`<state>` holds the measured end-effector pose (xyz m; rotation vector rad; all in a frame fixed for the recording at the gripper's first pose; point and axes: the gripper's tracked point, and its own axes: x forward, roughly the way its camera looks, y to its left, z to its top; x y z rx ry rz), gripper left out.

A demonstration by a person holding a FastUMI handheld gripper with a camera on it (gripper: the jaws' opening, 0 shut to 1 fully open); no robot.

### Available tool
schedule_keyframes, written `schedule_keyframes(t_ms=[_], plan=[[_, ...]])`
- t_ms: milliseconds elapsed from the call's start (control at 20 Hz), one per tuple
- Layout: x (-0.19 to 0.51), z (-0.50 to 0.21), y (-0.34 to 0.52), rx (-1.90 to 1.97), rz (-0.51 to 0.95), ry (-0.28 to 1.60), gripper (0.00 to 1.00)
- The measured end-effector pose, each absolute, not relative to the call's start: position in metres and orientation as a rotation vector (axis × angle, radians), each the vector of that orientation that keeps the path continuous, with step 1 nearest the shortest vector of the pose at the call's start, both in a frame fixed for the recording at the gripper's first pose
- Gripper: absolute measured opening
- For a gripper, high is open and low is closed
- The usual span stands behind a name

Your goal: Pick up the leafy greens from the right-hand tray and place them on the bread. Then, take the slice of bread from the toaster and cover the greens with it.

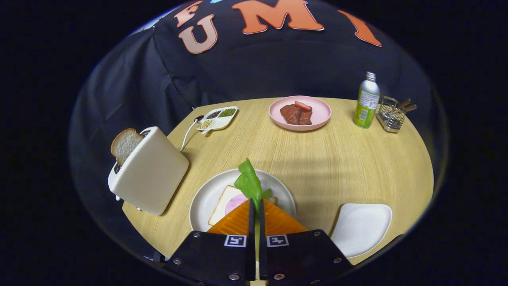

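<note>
My gripper (256, 203) is shut on the leafy greens (249, 183), which stick up from between the fingertips. Right under them lies a round white plate (200, 202) with a slice of bread (223, 202) topped by a pink round of ham (235, 202); my fingers hide part of it. A white toaster (151, 171) stands to the left of the plate, and a slice of bread (125, 145) pokes out of its slot. To the right of my fingers sits the white tray (361, 228), bare.
At the back of the wooden table stand a pink plate (323, 113) with meat, a divided white dish (218, 118) of beans, a green bottle (366, 101) and a wire rack (391, 116) of utensils. The toaster's cord (188, 135) runs off the table's left rear edge.
</note>
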<state>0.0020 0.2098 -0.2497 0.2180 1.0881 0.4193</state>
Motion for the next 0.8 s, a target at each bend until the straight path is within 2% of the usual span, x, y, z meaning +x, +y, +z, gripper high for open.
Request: schedule_keyframes(t_ms=[150,350,600,700,800], plan=[[0.002,-0.259,0.235,0.205,0.442,1.111,0.04],[0.002,-0.258,0.254,0.133,0.484,1.095,0.14],[0.011,-0.227,0.272,0.086,0.526,1.007,0.39],[0.009,-0.209,0.281,0.081,0.554,0.982,0.59],[0.009,-0.191,0.289,0.077,0.57,0.969,0.72]])
